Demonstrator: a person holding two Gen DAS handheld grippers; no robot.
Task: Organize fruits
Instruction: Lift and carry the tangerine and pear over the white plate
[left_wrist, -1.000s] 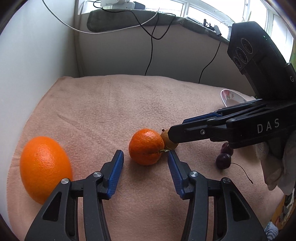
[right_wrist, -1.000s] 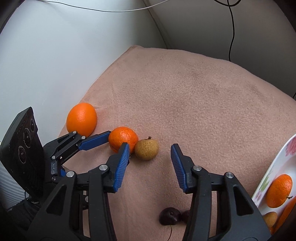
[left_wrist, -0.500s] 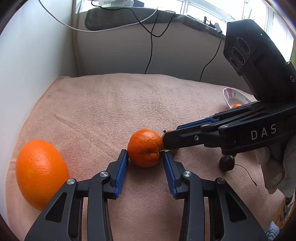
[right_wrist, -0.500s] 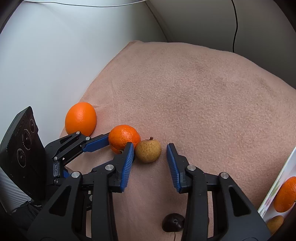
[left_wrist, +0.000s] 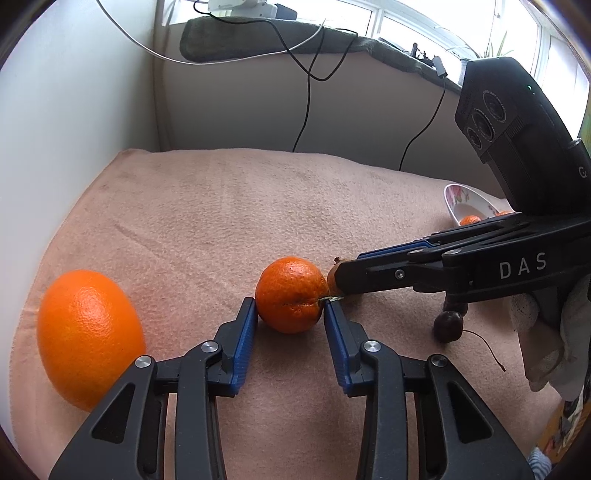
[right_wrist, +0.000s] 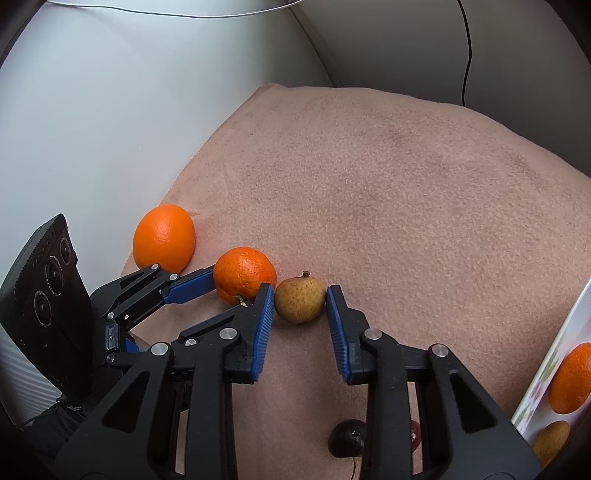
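Paired grasps on adjacent fruits.
Left gripper (left_wrist: 289, 312) closes its fingers on the mandarin (left_wrist: 290, 294); right gripper (right_wrist: 300, 301) closes on the small pear (right_wrist: 300, 300). Both fruits rest touching on the blanket (right_wrist: 406, 192), probably bound for the plate (right_wrist: 543, 380).

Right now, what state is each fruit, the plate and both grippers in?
Tangerine: on the blanket, between the left gripper fingers, which are closing and touch it.
Small brown pear: on the blanket, between the right gripper fingers, which are closing and touch it.
Large orange: loose by the wall.
Cherries: loose on the blanket.
Plate: already holds fruit.
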